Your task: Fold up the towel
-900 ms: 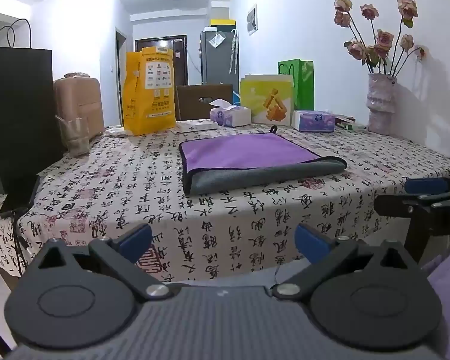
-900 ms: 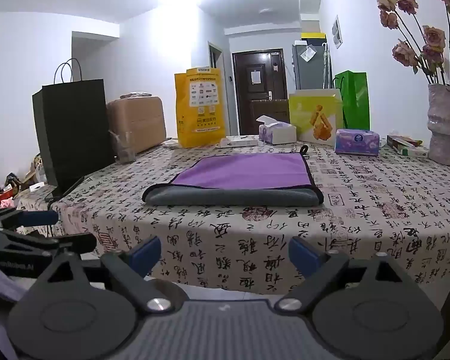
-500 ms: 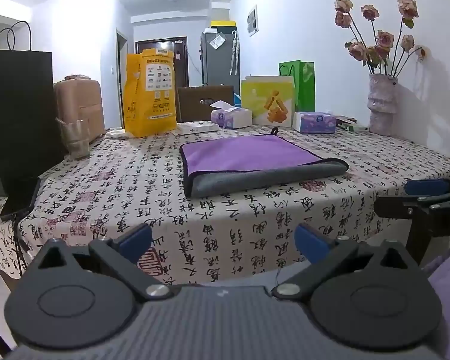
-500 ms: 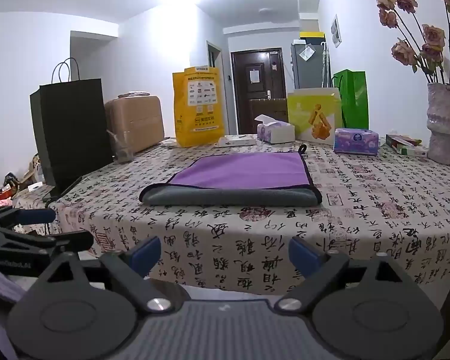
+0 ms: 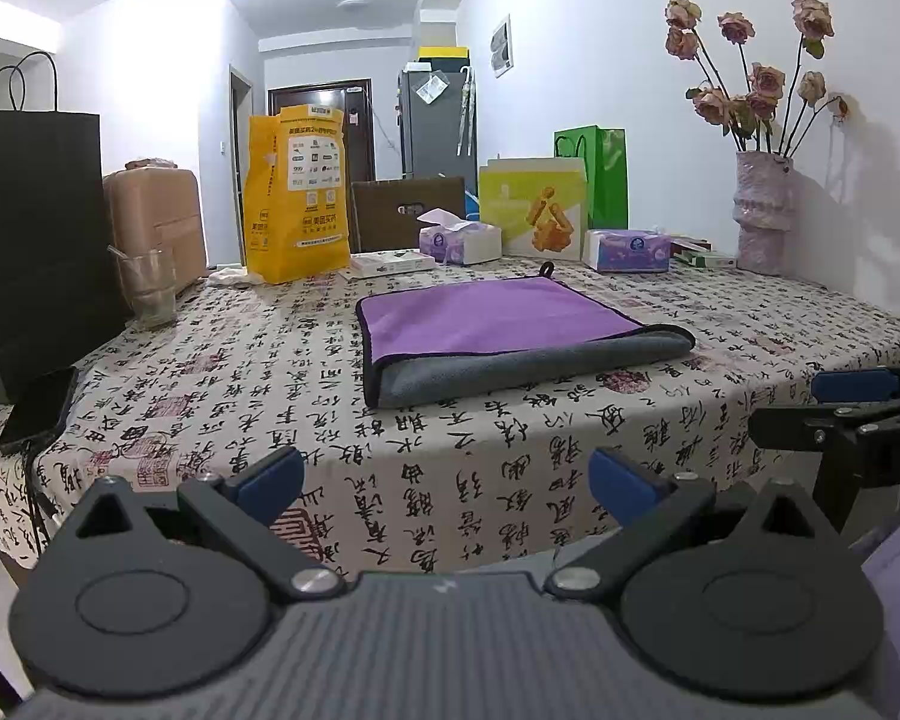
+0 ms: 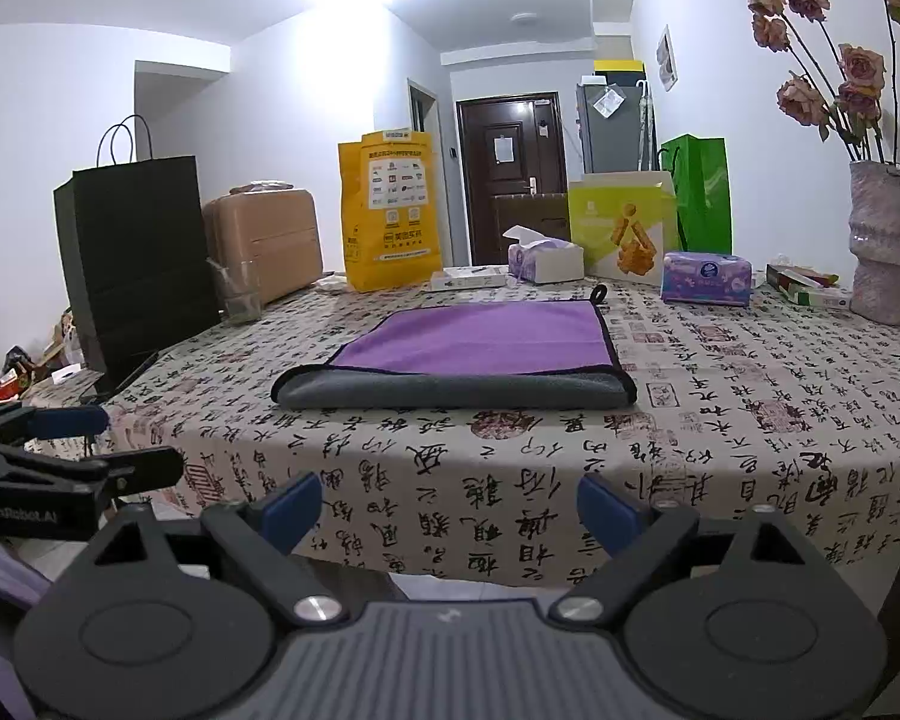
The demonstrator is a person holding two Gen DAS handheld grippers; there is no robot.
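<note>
A purple towel (image 5: 492,318) with a grey underside lies folded flat on the table with the calligraphy-print cloth (image 5: 270,384); its grey folded edge faces me. It also shows in the right wrist view (image 6: 480,342). My left gripper (image 5: 444,480) is open and empty, held in front of the table's near edge, well short of the towel. My right gripper (image 6: 450,507) is open and empty, also in front of the near edge. Each gripper shows at the side of the other's view.
A black paper bag (image 5: 30,228), a glass (image 5: 147,288) and a phone (image 5: 39,408) stand at the left. A yellow bag (image 5: 297,192), tissue boxes (image 5: 627,249), gift bags and a vase of roses (image 5: 762,216) line the back and right.
Both grippers have barely shifted; the view has drifted slightly. The towel has not moved and both grippers stay open.
</note>
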